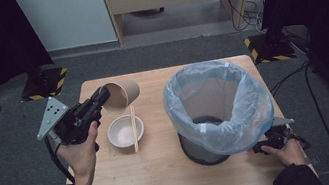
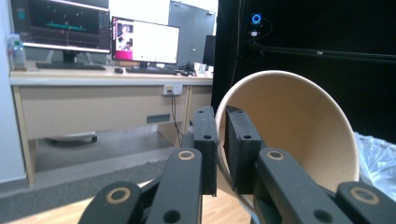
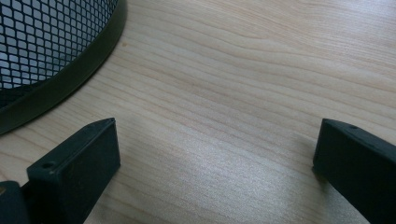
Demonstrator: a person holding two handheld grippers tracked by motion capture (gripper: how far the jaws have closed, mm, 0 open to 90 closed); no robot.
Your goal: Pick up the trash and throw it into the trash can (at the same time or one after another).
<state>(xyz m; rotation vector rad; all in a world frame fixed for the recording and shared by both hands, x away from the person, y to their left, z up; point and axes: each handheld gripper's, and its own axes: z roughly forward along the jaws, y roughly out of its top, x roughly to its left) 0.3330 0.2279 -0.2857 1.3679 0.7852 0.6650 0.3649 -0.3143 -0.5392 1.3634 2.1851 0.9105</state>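
Note:
A tan paper cup [image 1: 121, 95] hangs tilted on its side above the table, its mouth turned toward the hand. My left gripper [image 1: 101, 97] is shut on the cup's rim; in the left gripper view the two black fingers [image 2: 205, 140] pinch the rim of the paper cup [image 2: 299, 126] between them. Below it stands a white bowl [image 1: 121, 131] with a pair of chopsticks [image 1: 133, 128] laid across it. My right gripper [image 3: 215, 154] rests low over the wooden table [image 3: 243, 74] with its jaws wide apart and nothing between them, beside the mesh bin [image 3: 42, 56].
A mesh waste bin lined with a pale blue plastic bag [image 1: 217, 104] stands on the right half of the table [image 1: 166, 173]. The right hand [image 1: 286, 150] lies at the table's front right corner. Black stands and cables sit on the floor beyond.

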